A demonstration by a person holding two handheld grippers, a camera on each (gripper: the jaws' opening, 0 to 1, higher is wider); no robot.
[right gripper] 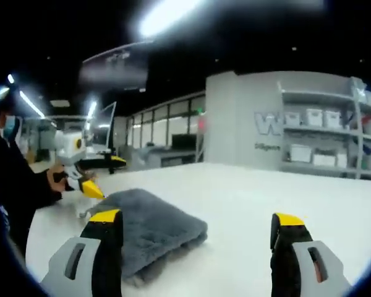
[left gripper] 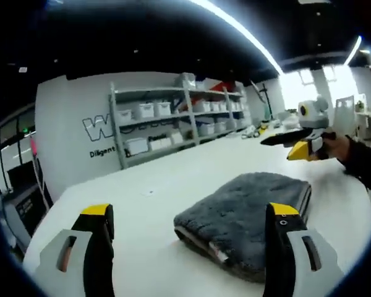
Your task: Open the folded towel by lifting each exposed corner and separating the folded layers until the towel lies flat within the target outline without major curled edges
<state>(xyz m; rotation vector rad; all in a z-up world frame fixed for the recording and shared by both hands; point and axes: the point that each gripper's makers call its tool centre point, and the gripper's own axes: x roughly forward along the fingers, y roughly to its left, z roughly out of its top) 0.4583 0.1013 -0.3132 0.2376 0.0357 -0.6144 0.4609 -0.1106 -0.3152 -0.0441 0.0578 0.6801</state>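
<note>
A grey towel (left gripper: 244,219) is seen lying folded on a white table (left gripper: 173,185), in a thick, compact stack. In the left gripper view the towel is placed between the two jaws of the left gripper (left gripper: 188,244) but further ahead, nearer to the right jaw, and it is not touched by them. These jaws are held wide apart and nothing is carried between them. In the right gripper view the towel (right gripper: 149,232) is found on the left side, just behind the left jaw of the right gripper (right gripper: 196,247); the jaws of this one are also spread wide and empty. No target outline can be made out on the table.

Each gripper is also seen from the other view, held by a hand above the table and apart from the towel. Shelves with white boxes (left gripper: 173,120) are standing at the wall behind.

The towel is judged to be soft, plush and light, with no stiffness, so that it will hang down and fold over itself when only one point is lifted. It is not fragile, and the pile should give a good hold. A small label (left gripper: 217,252) is noticed at the near edge, where the layers are visible one on another. It is advised that only the top layer is taken, at an exposed corner of this near edge, with a shallow pinch, so that the lower layers are not caught together. The opposite side looks rounded and is probably the fold, which gives no free corner.
</note>
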